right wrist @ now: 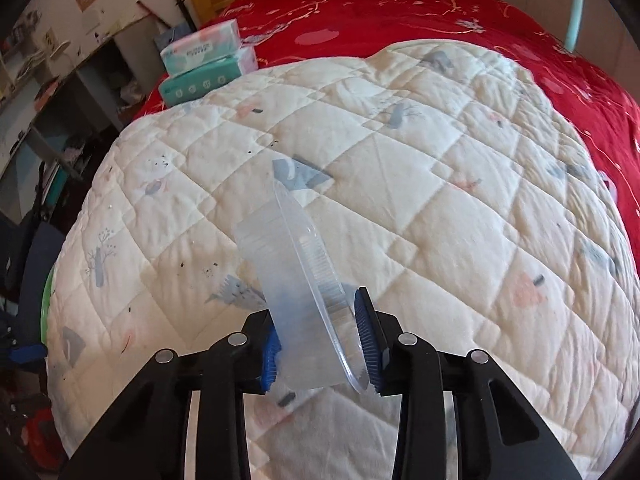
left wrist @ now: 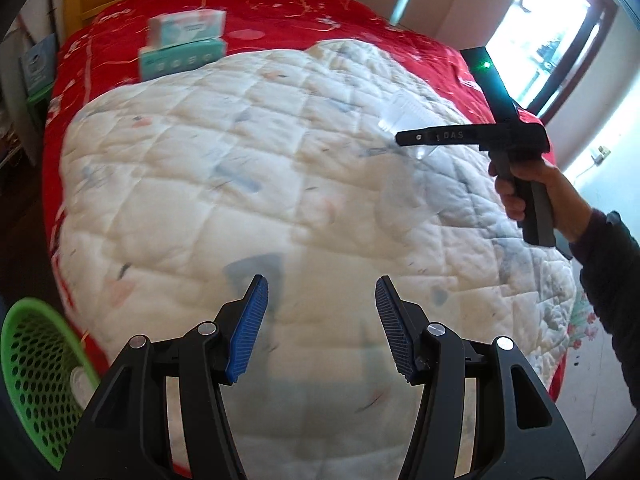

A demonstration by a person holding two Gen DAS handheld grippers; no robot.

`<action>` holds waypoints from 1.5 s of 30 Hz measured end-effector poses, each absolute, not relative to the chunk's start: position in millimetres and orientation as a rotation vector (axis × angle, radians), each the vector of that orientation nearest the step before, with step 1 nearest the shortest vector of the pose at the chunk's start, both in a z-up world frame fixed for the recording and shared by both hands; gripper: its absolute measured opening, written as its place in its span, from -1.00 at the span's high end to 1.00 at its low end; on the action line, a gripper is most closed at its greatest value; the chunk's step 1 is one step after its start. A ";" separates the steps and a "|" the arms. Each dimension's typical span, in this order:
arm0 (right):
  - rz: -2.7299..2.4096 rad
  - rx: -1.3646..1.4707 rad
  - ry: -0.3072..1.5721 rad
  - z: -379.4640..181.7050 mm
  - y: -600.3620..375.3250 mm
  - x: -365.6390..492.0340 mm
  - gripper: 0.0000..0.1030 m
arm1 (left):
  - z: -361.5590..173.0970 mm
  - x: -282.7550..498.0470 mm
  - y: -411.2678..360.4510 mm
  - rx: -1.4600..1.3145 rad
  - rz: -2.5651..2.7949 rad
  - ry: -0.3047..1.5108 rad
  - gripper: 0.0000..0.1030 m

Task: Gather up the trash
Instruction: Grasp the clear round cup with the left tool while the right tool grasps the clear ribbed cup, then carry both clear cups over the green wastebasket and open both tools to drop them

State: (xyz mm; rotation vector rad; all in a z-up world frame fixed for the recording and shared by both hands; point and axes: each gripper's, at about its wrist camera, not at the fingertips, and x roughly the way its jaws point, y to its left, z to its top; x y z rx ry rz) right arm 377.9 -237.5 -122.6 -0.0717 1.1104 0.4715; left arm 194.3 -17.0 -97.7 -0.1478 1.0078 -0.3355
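Note:
My right gripper (right wrist: 318, 330) is shut on a clear plastic cup (right wrist: 292, 268), held on its side above the white quilt (right wrist: 440, 200), rim toward the right finger. In the left wrist view the right gripper (left wrist: 404, 138) is at the right, over the quilt (left wrist: 200, 184), with the cup (left wrist: 404, 114) behind its fingers. My left gripper (left wrist: 322, 312) is open and empty above the quilt's near part. A green perforated basket (left wrist: 36, 372) stands at the lower left beside the bed, with a pale object inside it.
Two stacked tissue packs (left wrist: 184, 44) lie on the red bedspread (left wrist: 280, 12) at the far left; they also show in the right wrist view (right wrist: 208, 64). A bright window (left wrist: 540, 32) is at the right. Cluttered shelves (right wrist: 60, 92) stand left of the bed.

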 end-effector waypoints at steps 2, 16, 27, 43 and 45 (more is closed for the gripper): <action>0.466 -0.042 1.099 -117.9 -244.9 371.3 0.36 | -96.9 201.8 -32.2 -0.136 -0.374 0.999 -0.08; 0.449 0.046 1.069 -99.4 -289.5 324.3 0.36 | -115.8 253.2 -111.4 -0.022 -0.476 0.998 -0.24; 0.426 0.077 1.066 -97.5 -304.5 302.8 0.36 | -120.6 270.9 -126.0 -0.001 -0.449 0.939 -0.18; 0.548 0.082 1.013 -62.5 -229.8 207.1 0.37 | -56.7 165.5 -26.7 -0.107 -0.367 0.840 -0.16; 0.570 0.068 1.007 -59.1 -211.7 192.0 0.37 | -50.3 150.0 -9.6 -0.119 -0.349 0.824 -0.16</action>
